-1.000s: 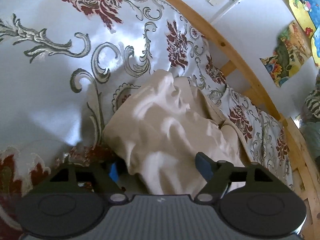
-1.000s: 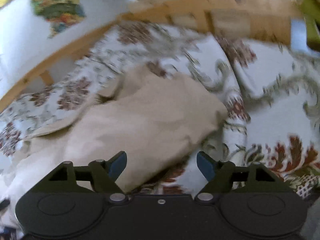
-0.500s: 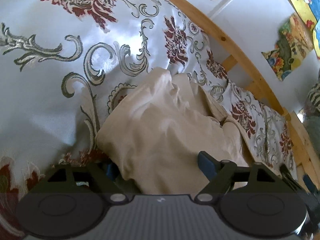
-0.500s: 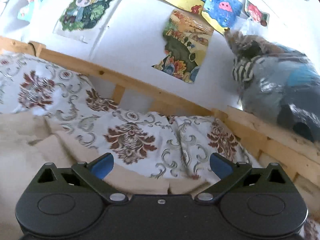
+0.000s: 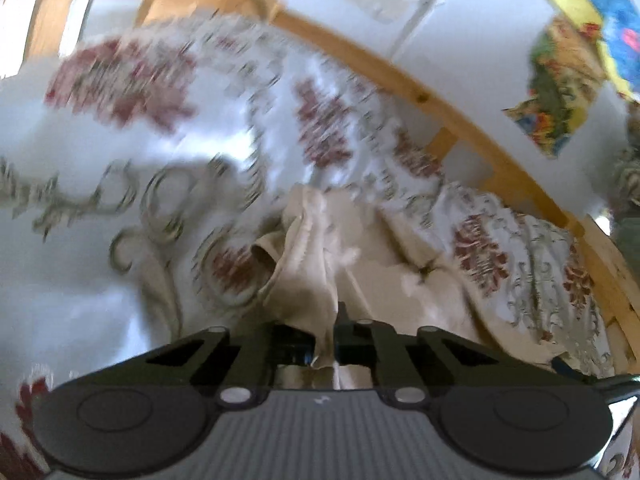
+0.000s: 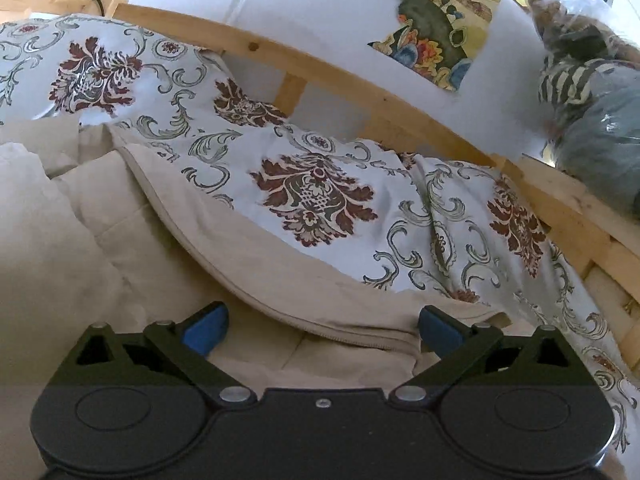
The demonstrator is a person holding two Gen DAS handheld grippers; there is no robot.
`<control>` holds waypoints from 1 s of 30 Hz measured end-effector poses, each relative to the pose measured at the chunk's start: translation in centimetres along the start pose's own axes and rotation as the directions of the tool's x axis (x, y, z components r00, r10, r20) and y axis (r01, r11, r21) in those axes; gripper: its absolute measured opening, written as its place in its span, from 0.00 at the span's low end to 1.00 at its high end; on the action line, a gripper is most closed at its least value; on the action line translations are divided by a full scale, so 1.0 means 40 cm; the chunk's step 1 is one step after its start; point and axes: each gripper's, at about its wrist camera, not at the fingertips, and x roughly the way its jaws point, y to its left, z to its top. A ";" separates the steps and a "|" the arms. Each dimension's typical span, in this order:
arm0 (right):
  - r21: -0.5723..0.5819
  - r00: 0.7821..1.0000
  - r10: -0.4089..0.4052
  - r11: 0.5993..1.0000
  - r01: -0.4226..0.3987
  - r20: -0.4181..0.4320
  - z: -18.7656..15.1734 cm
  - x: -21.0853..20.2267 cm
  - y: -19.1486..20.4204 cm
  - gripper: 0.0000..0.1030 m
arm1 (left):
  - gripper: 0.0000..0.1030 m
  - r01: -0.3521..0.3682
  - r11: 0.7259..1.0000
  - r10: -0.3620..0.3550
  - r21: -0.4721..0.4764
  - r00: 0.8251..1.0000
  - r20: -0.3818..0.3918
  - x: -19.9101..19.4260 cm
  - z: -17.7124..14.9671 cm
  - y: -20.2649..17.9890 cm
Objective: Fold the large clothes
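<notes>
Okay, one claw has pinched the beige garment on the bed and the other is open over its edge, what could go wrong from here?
1. The left claw pinches only a thin bunched fold of the beige garment; pulling might slip it free.
2. The right claw stands open over the garment's hem with nothing pinched, so a one-sided lift would likely twist the cloth.
3. The hem lies on the patterned bedspread; closing low could catch that too.

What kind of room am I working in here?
Most likely a bedroom, perhaps a child's. A white bedspread with dark red floral and grey scroll print lies inside a light wooden bed frame, colourful cartoon pictures are stuck on the white wall, and a beige garment lies on the bed.
</notes>
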 end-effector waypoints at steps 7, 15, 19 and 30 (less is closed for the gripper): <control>0.073 0.996 0.014 0.997 -0.021 0.093 0.016 -0.064 -0.044 0.97 | 0.04 0.070 0.970 -0.092 0.234 0.992 0.085 -0.076 0.023 -0.155; 0.205 0.991 -0.030 0.979 0.002 0.130 0.051 -0.049 -0.146 0.99 | 0.03 0.106 0.906 -0.144 0.410 0.988 0.063 -0.094 0.041 -0.298; 0.159 0.987 0.138 0.979 -0.123 -0.081 0.017 0.049 -0.109 0.90 | 0.02 0.178 0.851 -0.224 0.494 0.974 0.035 -0.098 0.036 -0.374; 0.580 0.989 0.138 0.810 -0.079 -0.058 0.002 -0.094 -0.416 0.66 | 0.02 0.355 0.633 -0.385 0.688 0.915 -0.118 -0.076 -0.110 -0.661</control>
